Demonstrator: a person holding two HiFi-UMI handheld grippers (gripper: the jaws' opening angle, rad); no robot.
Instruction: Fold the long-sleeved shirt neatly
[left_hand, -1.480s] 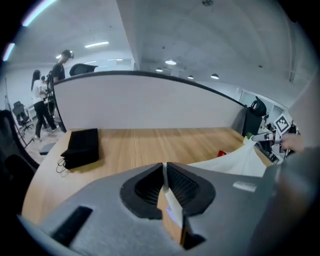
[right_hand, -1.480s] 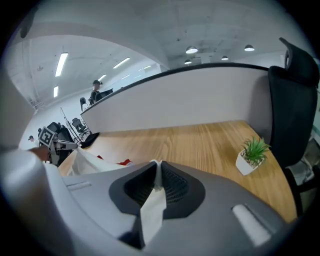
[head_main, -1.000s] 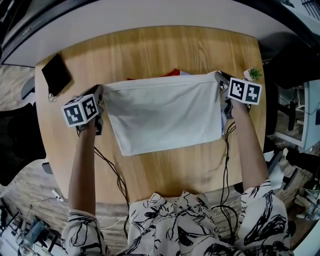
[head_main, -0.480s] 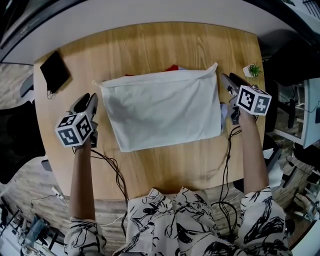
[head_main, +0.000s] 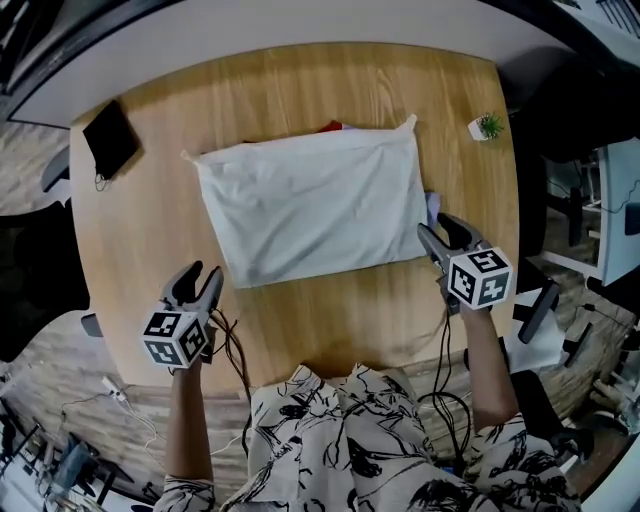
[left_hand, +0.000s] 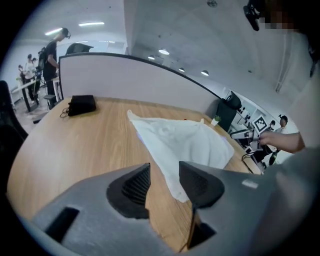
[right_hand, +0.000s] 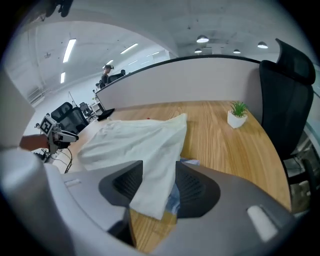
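Observation:
The white long-sleeved shirt (head_main: 310, 208) lies folded into a flat rectangle in the middle of the round wooden table (head_main: 300, 85). My left gripper (head_main: 198, 280) hovers off the shirt's near left corner, jaws just opened, nothing between them. In the left gripper view the shirt (left_hand: 185, 140) lies ahead of the left gripper (left_hand: 165, 175). My right gripper (head_main: 438, 232) sits at the near right corner, its jaws also just opened. In the right gripper view the shirt's corner (right_hand: 150, 200) shows in the gap of the right gripper (right_hand: 159, 185), and the pads do not press it.
A black pouch (head_main: 110, 140) lies at the far left, and a small potted plant (head_main: 488, 126) stands far right. Something red (head_main: 330, 127) peeks from behind the shirt; a bluish cloth (head_main: 432, 205) shows at its right edge. Cables hang over the near table edge. An office chair (right_hand: 285, 100) stands right.
Both grippers let go of the shirt's far corners, opened, and pulled back toward the near table edge. The shirt now lies flat on its own.

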